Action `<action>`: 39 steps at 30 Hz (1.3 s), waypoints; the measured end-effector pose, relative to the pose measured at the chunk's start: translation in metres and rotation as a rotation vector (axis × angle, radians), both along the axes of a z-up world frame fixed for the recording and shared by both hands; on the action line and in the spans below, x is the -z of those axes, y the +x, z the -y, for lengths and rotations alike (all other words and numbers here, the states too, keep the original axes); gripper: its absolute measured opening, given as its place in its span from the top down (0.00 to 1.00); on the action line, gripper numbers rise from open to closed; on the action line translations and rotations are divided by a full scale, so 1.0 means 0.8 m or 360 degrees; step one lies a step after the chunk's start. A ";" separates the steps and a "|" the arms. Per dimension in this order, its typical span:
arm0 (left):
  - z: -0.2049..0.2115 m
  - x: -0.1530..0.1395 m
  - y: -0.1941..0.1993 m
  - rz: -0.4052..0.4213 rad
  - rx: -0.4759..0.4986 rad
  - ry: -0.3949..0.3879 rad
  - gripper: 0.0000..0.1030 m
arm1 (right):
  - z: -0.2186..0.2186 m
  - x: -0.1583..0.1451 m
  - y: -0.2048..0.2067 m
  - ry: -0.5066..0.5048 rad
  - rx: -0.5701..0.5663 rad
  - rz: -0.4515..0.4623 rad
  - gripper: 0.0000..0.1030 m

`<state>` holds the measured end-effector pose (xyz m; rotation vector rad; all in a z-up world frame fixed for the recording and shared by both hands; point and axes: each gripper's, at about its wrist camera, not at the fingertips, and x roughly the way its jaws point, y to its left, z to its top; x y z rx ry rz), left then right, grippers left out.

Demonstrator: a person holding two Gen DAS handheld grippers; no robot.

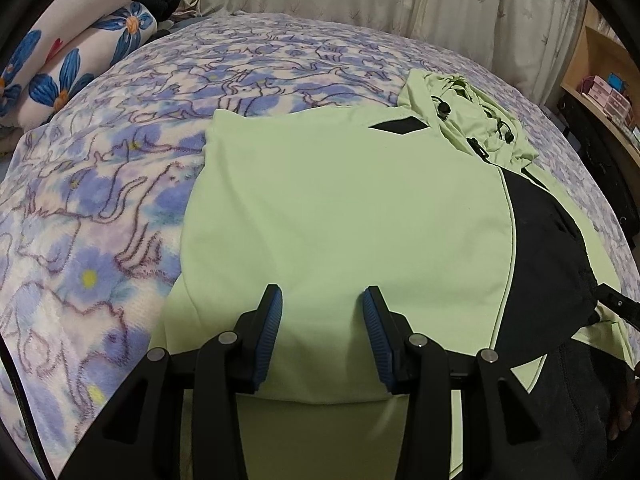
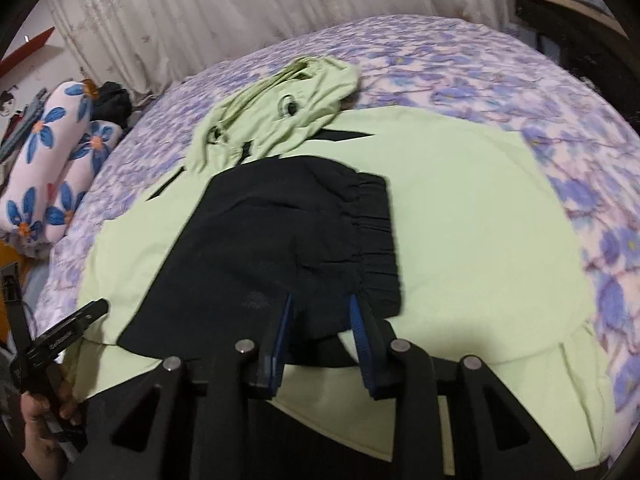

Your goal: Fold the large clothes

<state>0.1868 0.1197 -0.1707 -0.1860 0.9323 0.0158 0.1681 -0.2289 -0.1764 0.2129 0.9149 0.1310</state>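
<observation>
Green jacket [image 1: 340, 208] lies flat on the bed [image 1: 100, 200]. Left gripper [image 1: 322, 300] jaws part-open, empty. Right gripper [image 2: 320, 304] jaws narrower; grip on black sleeve [image 2: 280, 240] cannot be told.

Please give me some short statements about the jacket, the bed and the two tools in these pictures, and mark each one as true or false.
1. The jacket is light green with black parts. True.
2. The jacket hangs on a hanger. False: it lies spread on the bed, whose cover has a blue and purple flower pattern.
3. The hood lies bunched at the far end of the jacket. True.
4. The black sleeve lies off the jacket on the cover. False: it is folded across the green body.
5. The left tool grips a pillow. False: its jaws stand apart over green fabric.
6. Flowered pillows lie at the bed's edge. True.
</observation>
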 end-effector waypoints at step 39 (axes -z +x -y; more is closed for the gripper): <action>-0.038 -0.180 -0.285 0.0257 -0.0175 0.0310 0.20 | 0.066 -0.148 -0.248 0.0079 0.0101 0.0269 0.46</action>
